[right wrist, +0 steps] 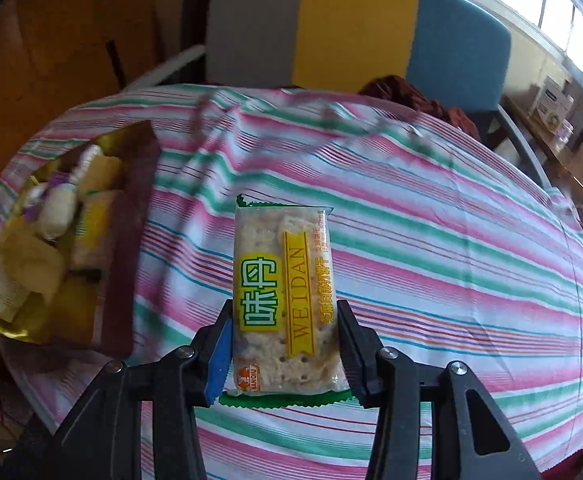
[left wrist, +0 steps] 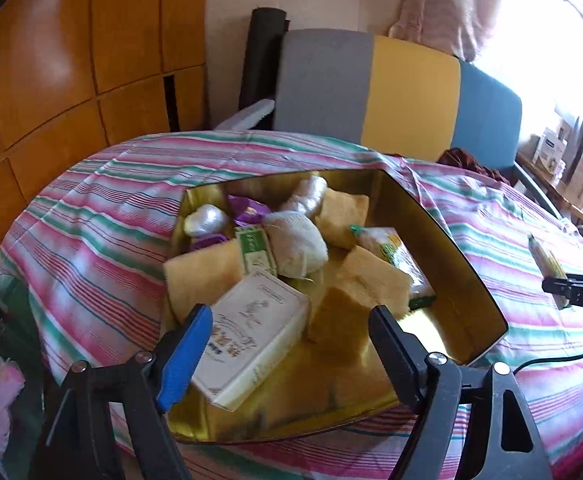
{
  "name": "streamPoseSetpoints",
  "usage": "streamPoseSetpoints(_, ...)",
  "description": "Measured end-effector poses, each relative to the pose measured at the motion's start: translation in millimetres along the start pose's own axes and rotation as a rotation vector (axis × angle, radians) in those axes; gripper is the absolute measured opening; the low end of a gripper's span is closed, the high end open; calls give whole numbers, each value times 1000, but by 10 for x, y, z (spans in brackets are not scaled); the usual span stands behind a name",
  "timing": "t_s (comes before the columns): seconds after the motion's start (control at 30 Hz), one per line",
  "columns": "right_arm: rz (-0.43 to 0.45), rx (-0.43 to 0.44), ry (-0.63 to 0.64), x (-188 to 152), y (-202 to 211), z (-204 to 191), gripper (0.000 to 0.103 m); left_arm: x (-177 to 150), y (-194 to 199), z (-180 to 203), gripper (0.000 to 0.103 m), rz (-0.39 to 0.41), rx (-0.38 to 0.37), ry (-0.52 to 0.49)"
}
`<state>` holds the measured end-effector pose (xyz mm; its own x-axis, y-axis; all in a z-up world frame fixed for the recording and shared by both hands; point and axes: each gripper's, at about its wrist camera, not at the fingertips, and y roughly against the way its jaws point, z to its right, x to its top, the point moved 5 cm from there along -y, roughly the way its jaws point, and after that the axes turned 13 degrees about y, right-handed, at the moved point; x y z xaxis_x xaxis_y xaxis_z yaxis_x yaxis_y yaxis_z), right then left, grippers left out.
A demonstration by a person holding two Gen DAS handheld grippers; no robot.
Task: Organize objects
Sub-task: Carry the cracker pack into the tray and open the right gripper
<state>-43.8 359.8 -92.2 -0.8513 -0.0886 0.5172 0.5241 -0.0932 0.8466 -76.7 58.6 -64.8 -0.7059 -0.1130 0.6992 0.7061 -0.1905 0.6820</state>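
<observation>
Right wrist view: my right fingers (right wrist: 285,344) pinch the cracker packet (right wrist: 283,292), long axis toward twelve o'clock, gold box (right wrist: 127,240) at nine o'clock; left fingers (left wrist: 291,340) hang wide over it.

Your left wrist camera looks steeply down, close over the gold tray (left wrist: 467,264) of snacks. Your right one sits farther right, angled down across the striped tablecloth (right wrist: 431,240). Both views share tray, cloth and the tricolour chair (left wrist: 371,88).
</observation>
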Motion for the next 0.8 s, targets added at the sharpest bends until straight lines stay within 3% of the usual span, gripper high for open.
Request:
streamPoseSetpoints(0.13,61,87,71,340,91,-660,48,42,68,-72,84,26,16,11)
streamPoseSetpoints(0.27,53,98,125,486,-20,-1079,48,64,115,-160,86,36,30,31)
streamPoseSetpoints(0.53,-12,102,175,533,-367,-1431,48,81,159,-303,92,53,61,68)
streamPoseSetpoints(0.6,-42,136,198,508,-441,-1564,49,81,155,-335,93,52,71,78)
streamPoseSetpoints(0.8,-4,114,220,457,-444,-1690,50,83,185,-416,97,65,101,90)
